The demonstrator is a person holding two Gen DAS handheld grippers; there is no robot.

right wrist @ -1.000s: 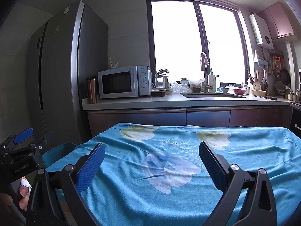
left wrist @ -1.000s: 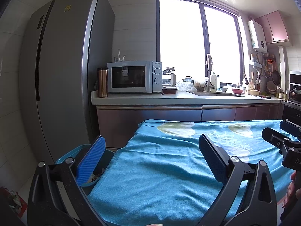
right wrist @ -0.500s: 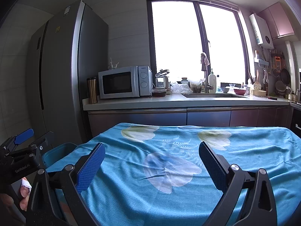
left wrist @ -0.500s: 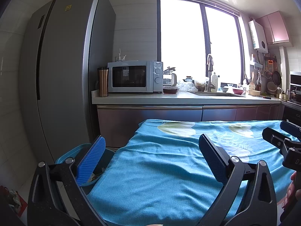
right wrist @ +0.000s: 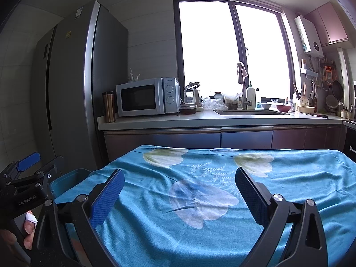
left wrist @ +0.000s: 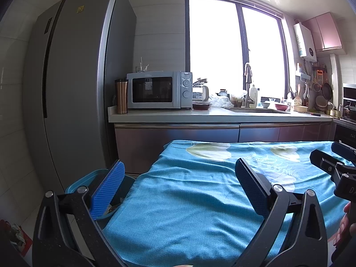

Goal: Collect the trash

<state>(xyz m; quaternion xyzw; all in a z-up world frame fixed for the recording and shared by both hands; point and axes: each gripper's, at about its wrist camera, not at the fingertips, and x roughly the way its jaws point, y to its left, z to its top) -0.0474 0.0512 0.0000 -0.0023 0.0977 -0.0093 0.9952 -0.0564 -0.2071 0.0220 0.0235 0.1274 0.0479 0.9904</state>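
Observation:
My left gripper [left wrist: 178,178] is open and holds nothing; it hangs over the near left part of a table under a teal flowered cloth [left wrist: 200,200]. A blue bin [left wrist: 75,183] stands on the floor just left of the table, behind my left fingertip, with some scraps showing inside. My right gripper [right wrist: 179,176] is also open and holds nothing, above the cloth [right wrist: 222,233] further right. Each gripper shows at the edge of the other's view: the right gripper [left wrist: 331,153] and the left gripper [right wrist: 42,162]. I see no loose trash on the cloth. The bin [right wrist: 66,180] is partly hidden.
Behind the table runs a kitchen counter [left wrist: 222,116] with a microwave [left wrist: 159,90], a copper tumbler [left wrist: 121,96] and a sink area. A tall grey fridge [left wrist: 73,89] stands at the left. A red bag with crumpled paper [left wrist: 15,233] lies on the floor.

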